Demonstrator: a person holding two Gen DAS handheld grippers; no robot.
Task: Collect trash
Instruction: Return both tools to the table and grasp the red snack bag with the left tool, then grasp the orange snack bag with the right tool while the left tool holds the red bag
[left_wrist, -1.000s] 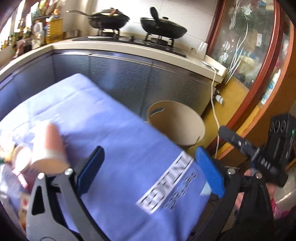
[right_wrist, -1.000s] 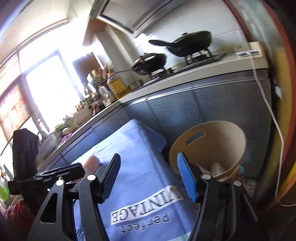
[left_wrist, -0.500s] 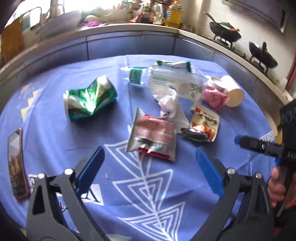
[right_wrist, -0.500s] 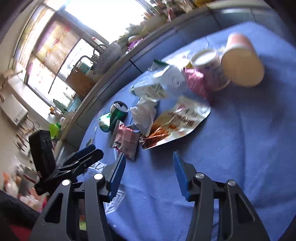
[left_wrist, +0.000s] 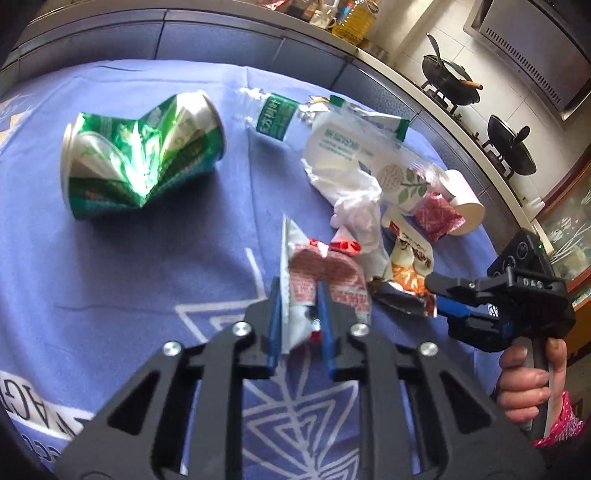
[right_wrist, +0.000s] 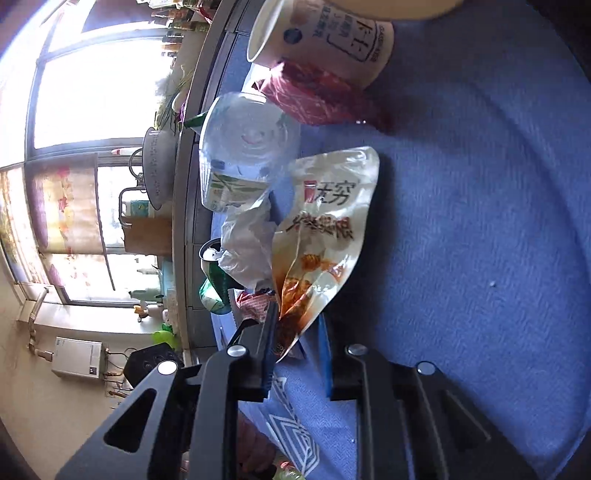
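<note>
Crinkled foil under both my tools. Left gripper (left_wrist: 300, 314) jaws closing, red-white snack wrapper (left_wrist: 325, 277) already pinched between pads. Right gripper (right_wrist: 297, 354) jaws closing around bottom corner of orange-printed pouch (right_wrist: 325, 236); firm bite, cannot tell. Both pieces on blue tablecloth (right_wrist: 480, 221). Risk: slippery film slides out when lifted; crumpled tissue (left_wrist: 356, 210) touches both, may drag along.

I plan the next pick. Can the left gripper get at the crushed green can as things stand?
Probably not at once: the left gripper is closing on the red snack wrapper. The can itself lies uncovered on the cloth.
</note>
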